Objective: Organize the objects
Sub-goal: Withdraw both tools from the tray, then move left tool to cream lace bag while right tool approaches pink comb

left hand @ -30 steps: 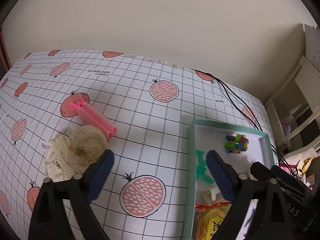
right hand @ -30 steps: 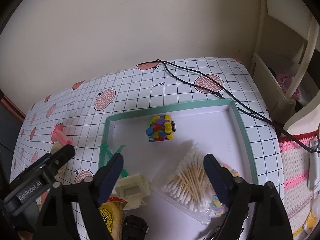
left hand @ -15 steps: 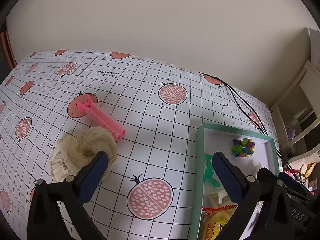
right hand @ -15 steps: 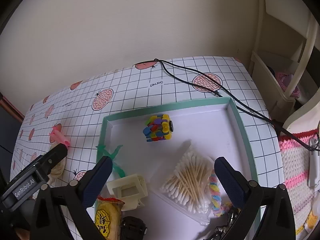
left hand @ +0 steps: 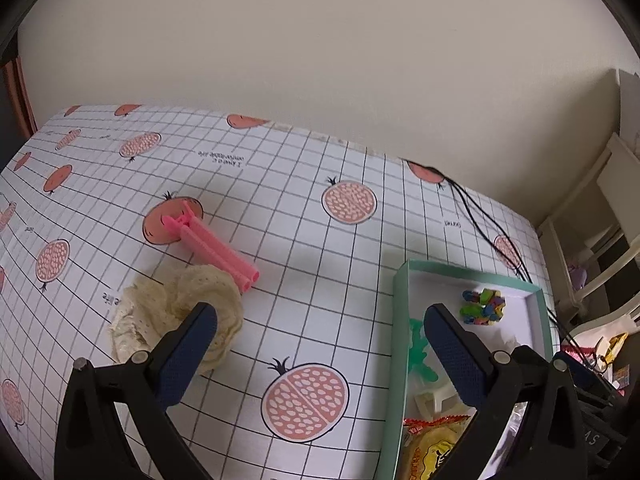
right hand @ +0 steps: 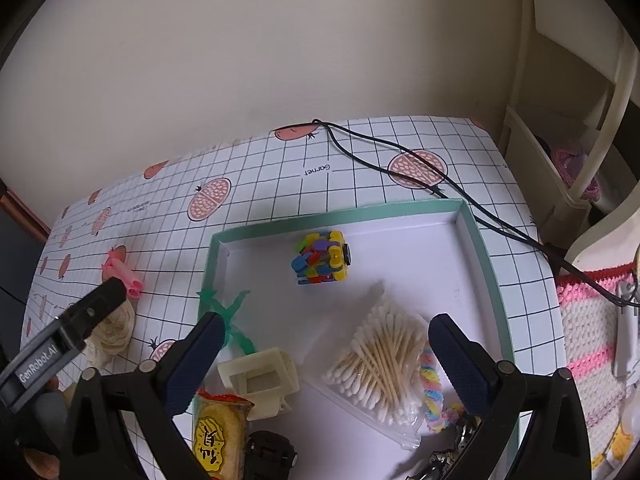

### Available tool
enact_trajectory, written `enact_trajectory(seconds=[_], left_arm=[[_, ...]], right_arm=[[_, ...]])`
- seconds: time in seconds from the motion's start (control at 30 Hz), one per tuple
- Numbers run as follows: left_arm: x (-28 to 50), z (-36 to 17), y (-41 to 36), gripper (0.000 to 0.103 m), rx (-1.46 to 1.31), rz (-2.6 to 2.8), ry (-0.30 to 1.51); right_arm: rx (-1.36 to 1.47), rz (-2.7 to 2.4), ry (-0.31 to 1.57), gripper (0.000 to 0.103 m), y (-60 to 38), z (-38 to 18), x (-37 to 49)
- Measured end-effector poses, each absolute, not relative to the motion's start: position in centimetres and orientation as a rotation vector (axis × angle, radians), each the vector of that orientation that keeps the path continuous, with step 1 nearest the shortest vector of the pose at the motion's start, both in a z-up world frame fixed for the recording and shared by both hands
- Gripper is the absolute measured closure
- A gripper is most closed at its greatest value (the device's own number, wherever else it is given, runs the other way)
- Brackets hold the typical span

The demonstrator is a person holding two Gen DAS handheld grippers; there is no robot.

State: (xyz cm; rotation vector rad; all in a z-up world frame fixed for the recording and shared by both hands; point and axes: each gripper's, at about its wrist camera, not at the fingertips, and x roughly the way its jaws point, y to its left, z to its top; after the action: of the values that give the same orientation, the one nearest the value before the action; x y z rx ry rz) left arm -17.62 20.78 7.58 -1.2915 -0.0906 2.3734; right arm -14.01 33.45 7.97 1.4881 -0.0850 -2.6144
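Left of the tray (left hand: 400, 320), on the table (left hand: 304, 240), lie lace (left hand: 176, 312) and a pink clip (left hand: 218, 250); the left gripper (left hand: 320, 328) hangs released, empty. Over the tray's swabs (right hand: 380, 356), the right gripper (right hand: 324, 336) gapes too.

On the tabletop (left hand: 304, 248): a tray (left hand: 396, 320); left of it, a pink clip (left hand: 216, 248) touching a lace cloth (left hand: 176, 312); behind it, cables (left hand: 476, 216).
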Motion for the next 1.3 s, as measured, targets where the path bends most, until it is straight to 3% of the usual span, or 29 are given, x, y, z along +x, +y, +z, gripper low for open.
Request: enact_trajectory(seconds=[0.63, 1.3], left_arm=[[-22.2, 7.6, 10.9, 0.0, -1.369, 2.456, -0.202], [-23.8, 0.6, 10.7, 0.0, -1.59, 2.382, -0.026]], right_arm=[[1.392, -2.553, -0.051, 0.0, 25.9, 9.0, -13.8], [1.259, -2.565, -0.037, 0.0, 20.0, 7.8, -14.2]])
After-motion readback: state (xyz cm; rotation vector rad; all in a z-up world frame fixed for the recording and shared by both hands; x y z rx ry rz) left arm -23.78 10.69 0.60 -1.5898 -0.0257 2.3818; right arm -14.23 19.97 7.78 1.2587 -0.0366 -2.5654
